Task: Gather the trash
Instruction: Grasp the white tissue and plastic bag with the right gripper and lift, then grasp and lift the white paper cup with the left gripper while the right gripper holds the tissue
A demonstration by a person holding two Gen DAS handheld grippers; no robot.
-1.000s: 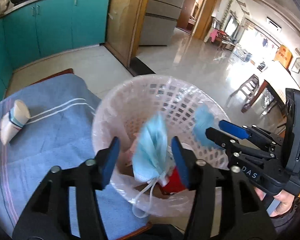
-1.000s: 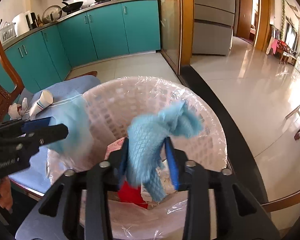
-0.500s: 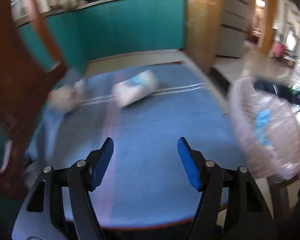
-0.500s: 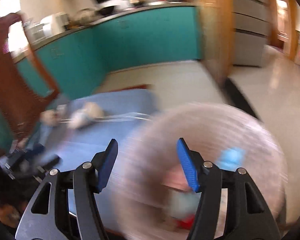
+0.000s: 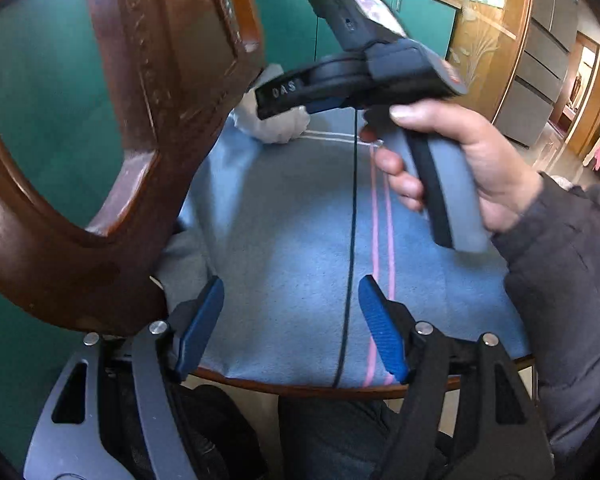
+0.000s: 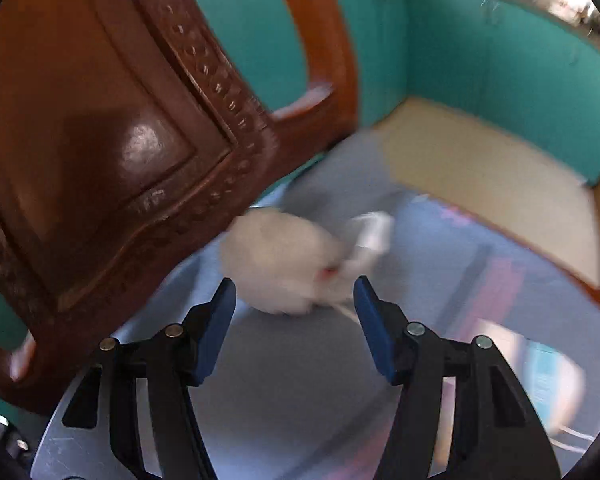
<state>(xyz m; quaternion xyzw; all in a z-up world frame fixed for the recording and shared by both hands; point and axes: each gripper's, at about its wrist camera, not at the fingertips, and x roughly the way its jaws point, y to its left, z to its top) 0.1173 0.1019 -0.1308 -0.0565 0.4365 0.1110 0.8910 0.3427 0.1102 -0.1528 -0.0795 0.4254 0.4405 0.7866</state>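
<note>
Nearest, the left gripper (image 5: 290, 326) is empty, its jaws opening over the blue cloth (image 5: 300, 240); the right gripper (image 6: 294, 326) stands wide, nothing held; just beyond it lies a crumpled white tissue (image 6: 278, 266), uncollected beside the wooden chair back (image 6: 112, 152); pickup remains.

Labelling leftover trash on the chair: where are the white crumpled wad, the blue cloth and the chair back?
white crumpled wad (image 6: 276, 264), right wrist view, its middle
blue cloth (image 5: 292, 232), left wrist view, bare centre
chair back (image 6: 100, 128), right wrist view, carved panel
</note>
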